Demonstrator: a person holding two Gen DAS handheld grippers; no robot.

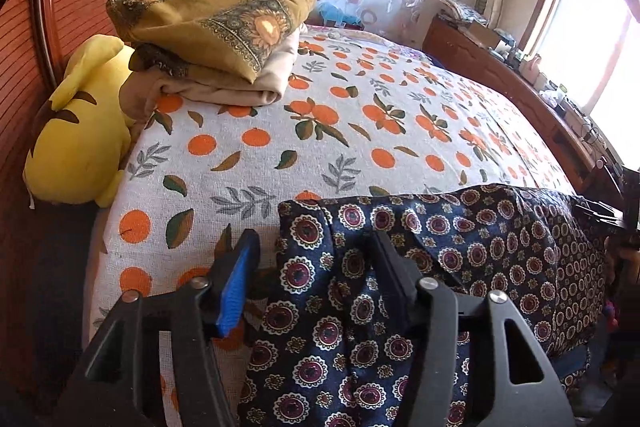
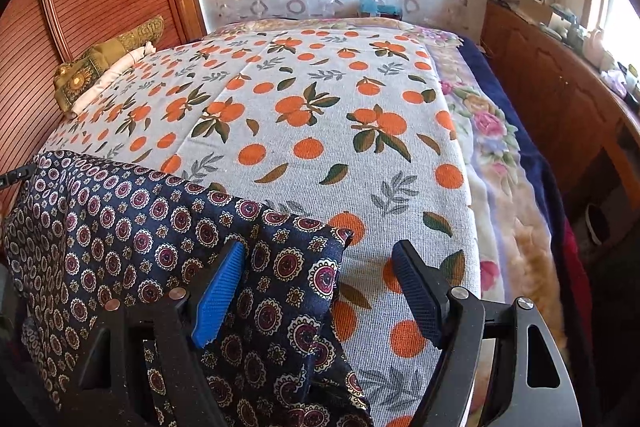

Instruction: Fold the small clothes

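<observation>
A navy garment with red and cream medallions lies along the near edge of the bed, draped over the edge; it also shows in the right wrist view. My left gripper is open, its fingers straddling the garment's left corner. My right gripper is open, its fingers straddling the garment's right corner. Neither holds the cloth.
The bed has an orange-print cover. A stack of folded clothes, mustard scarf on top, sits at the far left, also in the right wrist view. A yellow plush toy lies beside it. A wooden cabinet stands right.
</observation>
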